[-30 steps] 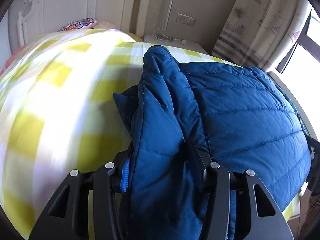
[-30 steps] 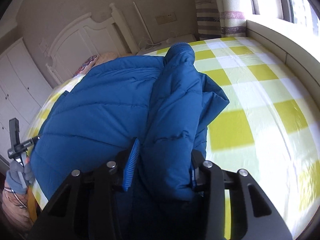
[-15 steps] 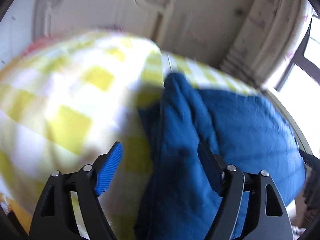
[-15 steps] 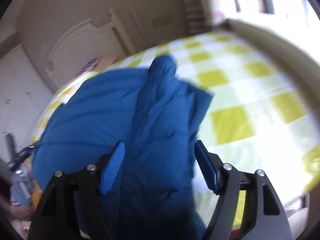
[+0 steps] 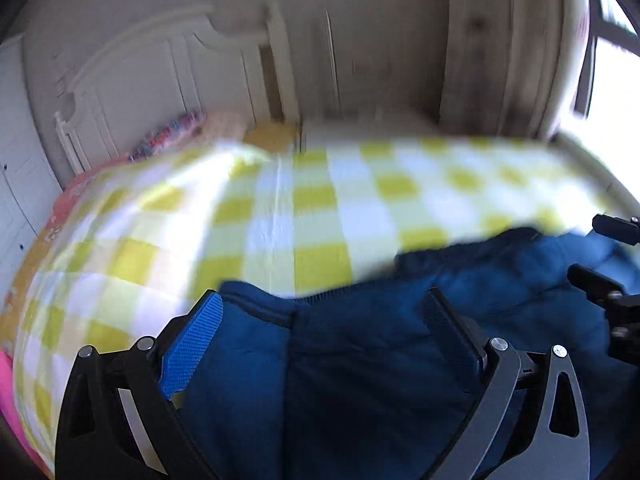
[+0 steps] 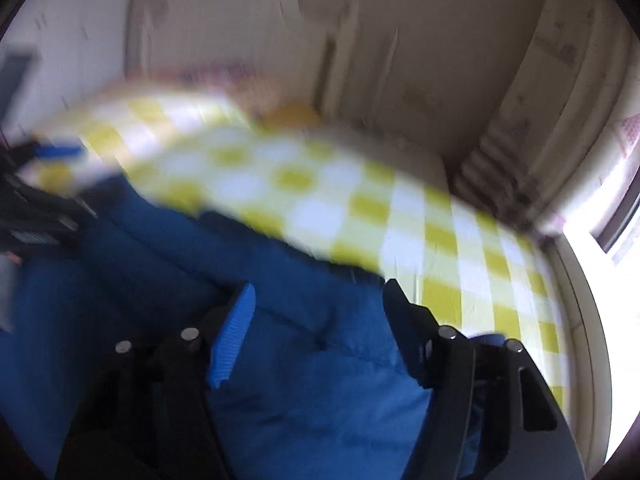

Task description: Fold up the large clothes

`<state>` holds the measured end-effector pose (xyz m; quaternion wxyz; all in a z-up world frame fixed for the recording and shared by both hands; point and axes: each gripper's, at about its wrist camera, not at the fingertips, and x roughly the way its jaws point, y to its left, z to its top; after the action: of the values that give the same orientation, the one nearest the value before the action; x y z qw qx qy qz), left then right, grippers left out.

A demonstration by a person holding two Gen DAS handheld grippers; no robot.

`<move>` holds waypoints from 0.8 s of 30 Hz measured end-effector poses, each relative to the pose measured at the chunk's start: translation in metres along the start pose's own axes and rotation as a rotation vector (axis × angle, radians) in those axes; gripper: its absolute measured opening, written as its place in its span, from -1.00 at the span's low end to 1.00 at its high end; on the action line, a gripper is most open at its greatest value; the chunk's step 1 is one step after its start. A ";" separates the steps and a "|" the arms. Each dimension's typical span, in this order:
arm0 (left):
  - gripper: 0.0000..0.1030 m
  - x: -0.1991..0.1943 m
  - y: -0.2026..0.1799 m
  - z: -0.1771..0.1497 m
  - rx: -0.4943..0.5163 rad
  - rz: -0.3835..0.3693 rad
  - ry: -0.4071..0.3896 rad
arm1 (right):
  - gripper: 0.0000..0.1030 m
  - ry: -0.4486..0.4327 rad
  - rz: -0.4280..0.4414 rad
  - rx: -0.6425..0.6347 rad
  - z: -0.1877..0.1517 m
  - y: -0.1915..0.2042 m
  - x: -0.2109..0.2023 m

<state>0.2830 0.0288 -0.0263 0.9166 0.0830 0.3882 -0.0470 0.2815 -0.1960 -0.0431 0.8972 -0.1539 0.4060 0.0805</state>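
A blue quilted jacket (image 5: 360,360) lies on the bed and fills the lower part of both blurred wrist views (image 6: 304,380). My left gripper (image 5: 320,316) hovers over its near edge, jaws wide and still opening; the cloth shows between the fingers, but the pads do not press it. My right gripper (image 6: 320,312) hangs over the jacket's right part with its jaws closing a little; the blue pad (image 6: 234,340) and the dark pad stand apart from the fabric. Each gripper shows in the other's view, the right gripper (image 5: 612,292) at the edge and the left gripper (image 6: 36,208) as a dark blur.
The bed (image 5: 312,208) has a yellow and white checked sheet. A white headboard (image 5: 132,92) and a patterned pillow (image 5: 168,136) are at the far end. A curtain (image 6: 560,100) and a bright window (image 5: 612,92) are on the right, pink cloth (image 5: 8,392) at the lower left.
Both grippers have let go of the folded-in sleeves, opened, and drawn back and swung toward the jacket's near edge. More of the checked sheet now shows beyond the jacket.
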 end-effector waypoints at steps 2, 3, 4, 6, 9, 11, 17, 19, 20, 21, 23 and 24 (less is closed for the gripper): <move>0.91 0.030 0.004 -0.008 -0.026 -0.056 0.121 | 0.31 0.036 0.103 0.100 -0.005 -0.017 0.018; 0.91 0.031 0.010 -0.007 -0.054 -0.080 0.121 | 0.31 0.031 0.109 0.119 -0.005 -0.020 0.017; 0.91 0.030 0.015 -0.008 -0.073 -0.098 0.113 | 0.31 0.024 0.110 0.123 -0.008 -0.022 0.018; 0.91 0.033 0.023 -0.012 -0.110 -0.141 0.115 | 0.31 0.007 0.106 0.122 -0.011 -0.019 0.018; 0.91 0.035 0.026 -0.012 -0.138 -0.156 0.111 | 0.33 0.013 0.105 0.122 -0.008 -0.016 0.021; 0.91 0.034 0.023 -0.012 -0.126 -0.143 0.111 | 0.33 0.023 0.099 0.161 -0.010 -0.022 0.008; 0.91 0.035 0.019 -0.010 -0.120 -0.137 0.117 | 0.67 -0.143 0.047 0.054 0.006 0.013 -0.031; 0.91 0.037 0.021 -0.010 -0.125 -0.145 0.117 | 0.68 -0.002 0.075 -0.027 0.005 0.029 0.000; 0.91 0.037 0.022 -0.010 -0.132 -0.149 0.117 | 0.74 0.068 0.117 -0.018 0.002 0.030 0.018; 0.91 0.037 0.023 -0.010 -0.136 -0.152 0.120 | 0.74 0.065 0.150 0.016 0.004 0.023 0.018; 0.91 0.038 0.024 -0.010 -0.141 -0.159 0.122 | 0.71 0.061 0.158 0.029 0.006 0.015 0.011; 0.91 0.038 0.023 -0.010 -0.138 -0.157 0.123 | 0.71 0.047 0.130 0.020 0.006 0.012 0.004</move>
<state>0.3059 0.0528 -0.0577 0.8882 -0.0083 0.4511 -0.0864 0.2848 -0.1830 -0.0452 0.8819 -0.1201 0.4368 0.1309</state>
